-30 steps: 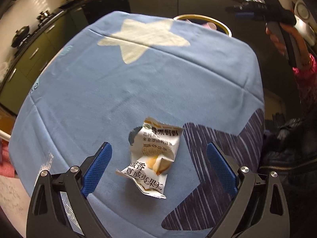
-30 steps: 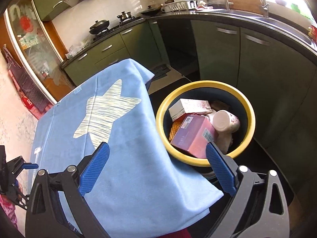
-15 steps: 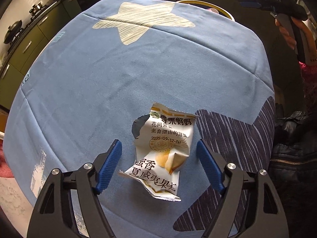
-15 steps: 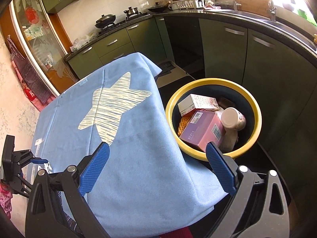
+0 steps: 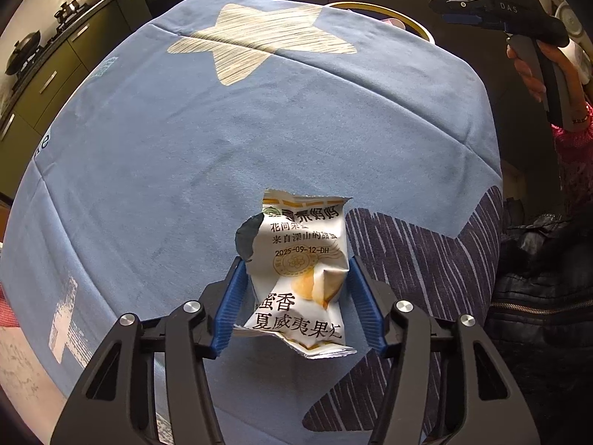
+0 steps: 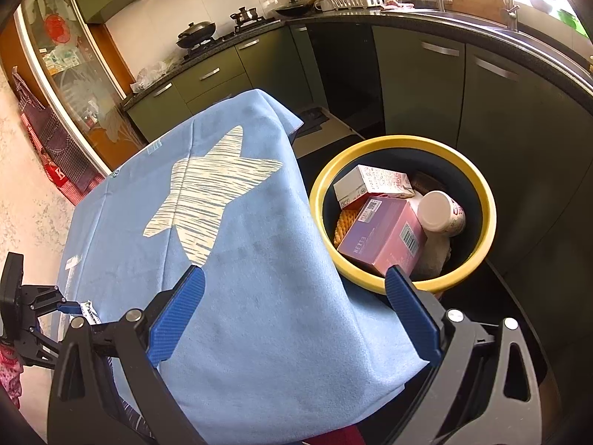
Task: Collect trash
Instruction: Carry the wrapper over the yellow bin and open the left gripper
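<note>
A torn white snack wrapper (image 5: 302,270) with Chinese print sits between the blue pads of my left gripper (image 5: 296,274), which is shut on it just above the blue tablecloth (image 5: 222,148). My right gripper (image 6: 292,296) is open and empty, held above the table's corner beside a yellow-rimmed bin (image 6: 485,200). The bin holds a pink box (image 6: 385,237), a white carton (image 6: 370,183) and a cup (image 6: 441,211). The left gripper with the wrapper (image 6: 87,309) also shows at the left edge of the right wrist view. The right gripper (image 5: 481,7) shows at the top right of the left wrist view.
The tablecloth carries a pale star (image 5: 255,40) and a dark striped star (image 5: 407,259). The bin's rim (image 5: 418,27) peeks over the table's far edge. Green kitchen cabinets (image 6: 500,104) and a counter ring the room. A dark jacket (image 5: 537,296) is at the right.
My left gripper has closed from wide open onto the wrapper, which now stands pinched between the pads. The right gripper has drifted slightly and stays open.
</note>
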A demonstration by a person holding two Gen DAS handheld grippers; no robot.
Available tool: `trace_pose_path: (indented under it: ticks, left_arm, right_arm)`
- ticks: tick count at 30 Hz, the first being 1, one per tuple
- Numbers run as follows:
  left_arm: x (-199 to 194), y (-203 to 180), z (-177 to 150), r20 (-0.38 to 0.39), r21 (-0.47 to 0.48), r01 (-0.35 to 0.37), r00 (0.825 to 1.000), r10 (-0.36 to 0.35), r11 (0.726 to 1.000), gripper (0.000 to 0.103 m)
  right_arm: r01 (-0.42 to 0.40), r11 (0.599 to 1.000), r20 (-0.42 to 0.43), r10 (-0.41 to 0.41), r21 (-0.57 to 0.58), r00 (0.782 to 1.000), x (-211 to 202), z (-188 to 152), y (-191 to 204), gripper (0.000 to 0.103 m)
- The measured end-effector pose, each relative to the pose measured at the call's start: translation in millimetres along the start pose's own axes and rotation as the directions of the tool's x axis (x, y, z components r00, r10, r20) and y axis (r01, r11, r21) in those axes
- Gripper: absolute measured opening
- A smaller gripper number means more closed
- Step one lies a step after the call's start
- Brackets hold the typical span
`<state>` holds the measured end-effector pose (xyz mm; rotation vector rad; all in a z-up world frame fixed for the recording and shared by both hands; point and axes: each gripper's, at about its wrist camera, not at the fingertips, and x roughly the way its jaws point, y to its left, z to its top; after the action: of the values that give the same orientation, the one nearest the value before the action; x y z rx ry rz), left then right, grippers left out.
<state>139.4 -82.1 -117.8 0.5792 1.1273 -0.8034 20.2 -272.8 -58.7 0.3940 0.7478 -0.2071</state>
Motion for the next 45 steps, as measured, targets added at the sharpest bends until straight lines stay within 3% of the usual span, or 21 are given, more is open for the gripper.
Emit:
trace_pose_path:
  ticks: [13, 20, 23, 29, 36, 40, 45]
  left_arm:
    - [-12, -12, 0, 0.045, -0.046, -0.030, 0.998, 0.032, 0.998, 0.050]
    - [-40, -32, 26, 0.125, -0.032, -0.053, 0.991, 0.056, 0.998, 0.050]
    - [-41, -45, 46, 0.146, -0.010, -0.042, 0.988, 0.043, 0.999, 0.050]
    - [-30, -76, 116, 0.166, 0.077, 0.025, 0.985, -0.038, 0.997, 0.050]
    - [-1, -125, 233, 0.175, 0.212, 0.082, 0.977, -0.120, 0.974, 0.050]
    - [35, -143, 311, 0.142, 0.208, 0.139, 0.975, -0.171, 0.968, 0.050]
    - [87, -153, 374, 0.113, 0.183, 0.129, 0.982, -0.151, 0.975, 0.050]
  right_arm:
    - [0.003, 1.000, 0.003, -0.003, 0.001, 1.000, -2, -1, -1, 0.093]
    - [0.033, 0.999, 0.011, -0.033, -0.002, 0.999, -10, -1, -13, 0.093]
    - [0.097, 0.995, 0.031, -0.097, 0.015, 0.995, -19, -1, -33, 0.093]
    - [0.202, 0.974, 0.075, -0.210, 0.098, 0.975, -41, -3, -84, 0.093]
    - [0.213, 0.962, 0.062, -0.226, 0.171, 0.972, -37, -5, -127, 0.093]
    - [0.224, 0.957, 0.051, -0.237, 0.187, 0.970, -36, -10, -141, 0.093]
    - [0.229, 0.947, 0.039, -0.243, 0.226, 0.969, -35, -14, -157, 0.093]
